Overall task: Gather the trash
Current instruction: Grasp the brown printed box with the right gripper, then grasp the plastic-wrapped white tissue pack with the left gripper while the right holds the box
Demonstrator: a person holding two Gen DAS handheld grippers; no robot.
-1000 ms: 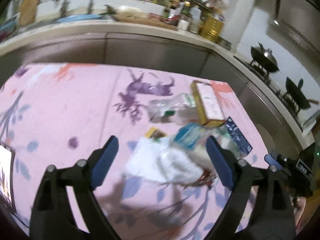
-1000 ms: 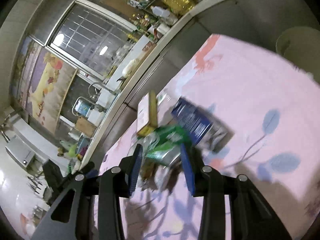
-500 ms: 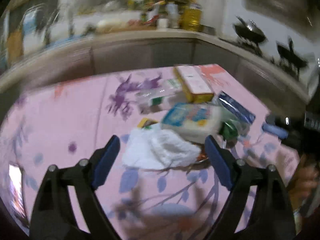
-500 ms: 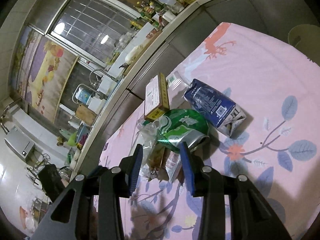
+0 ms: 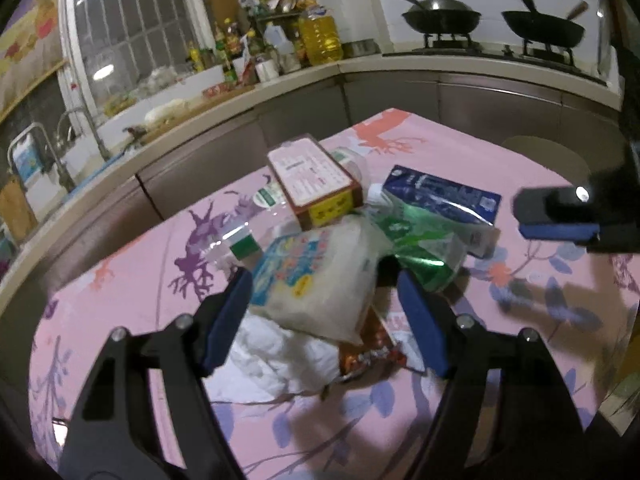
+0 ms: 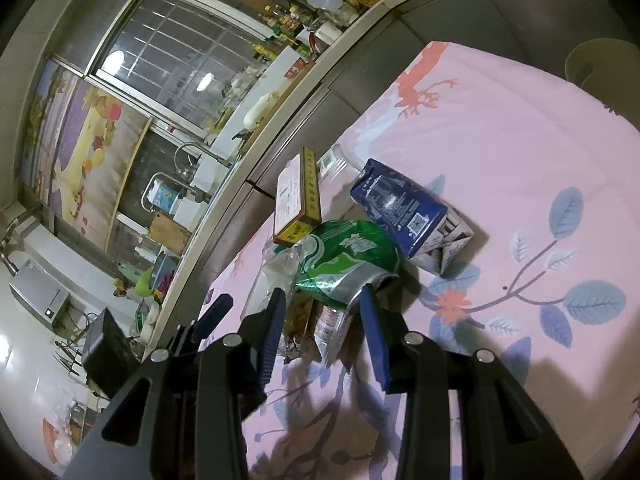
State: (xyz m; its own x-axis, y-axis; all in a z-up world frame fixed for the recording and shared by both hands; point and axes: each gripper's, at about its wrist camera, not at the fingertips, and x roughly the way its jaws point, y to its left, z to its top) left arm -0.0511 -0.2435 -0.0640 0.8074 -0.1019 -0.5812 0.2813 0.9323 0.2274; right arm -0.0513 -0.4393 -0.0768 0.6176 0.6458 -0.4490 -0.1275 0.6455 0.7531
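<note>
The left wrist view looks forward and down from close over the near side of the trash pile, facing the corner counter behind it. The right wrist view, rolled sideways, looks at the same pile from close at its right, toward the window. Both share the green can, the blue carton and the yellow-edged box
</note>
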